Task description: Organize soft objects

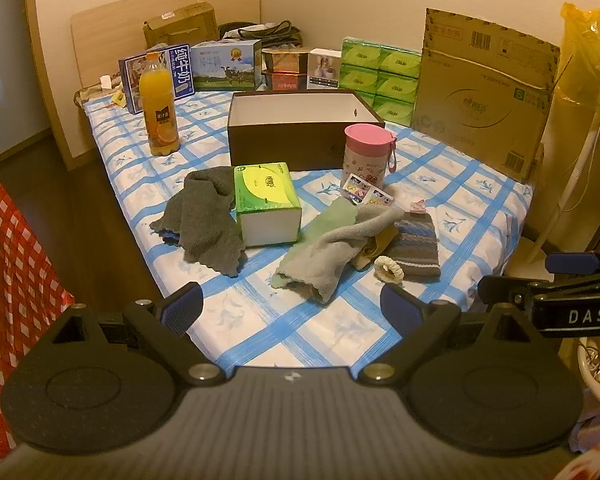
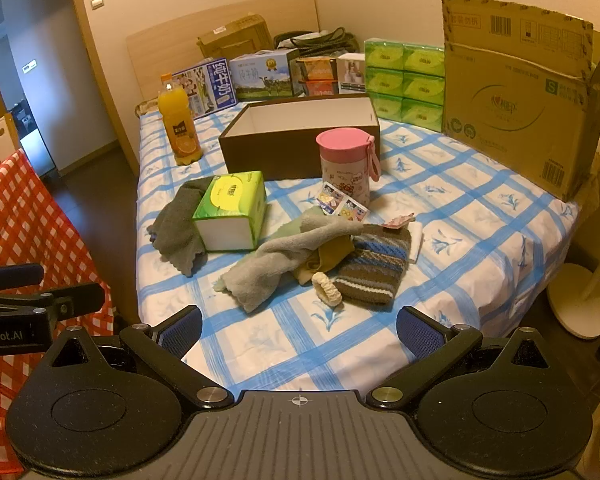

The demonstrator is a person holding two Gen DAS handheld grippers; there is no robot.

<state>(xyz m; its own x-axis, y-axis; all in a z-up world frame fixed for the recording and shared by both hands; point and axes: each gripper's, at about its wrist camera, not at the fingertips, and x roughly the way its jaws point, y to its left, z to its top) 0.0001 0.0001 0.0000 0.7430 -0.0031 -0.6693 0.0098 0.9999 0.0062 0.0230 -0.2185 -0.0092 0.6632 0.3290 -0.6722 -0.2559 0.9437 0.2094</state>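
Soft objects spread before one open brown box: dark grey towel left, light grey cloth, striped knit piece, one cream scrunchie. White fan base plain only in right view. Left gripper, right gripper: jaws spread wide, nothing between.

Warm, yellowish indoor light falls evenly from above, leaving only soft shadows beyond the fingers. Both views stay fairly sharp ahead of the fingers, while fisheye distortion bends lines outward to either side and the corners go black.
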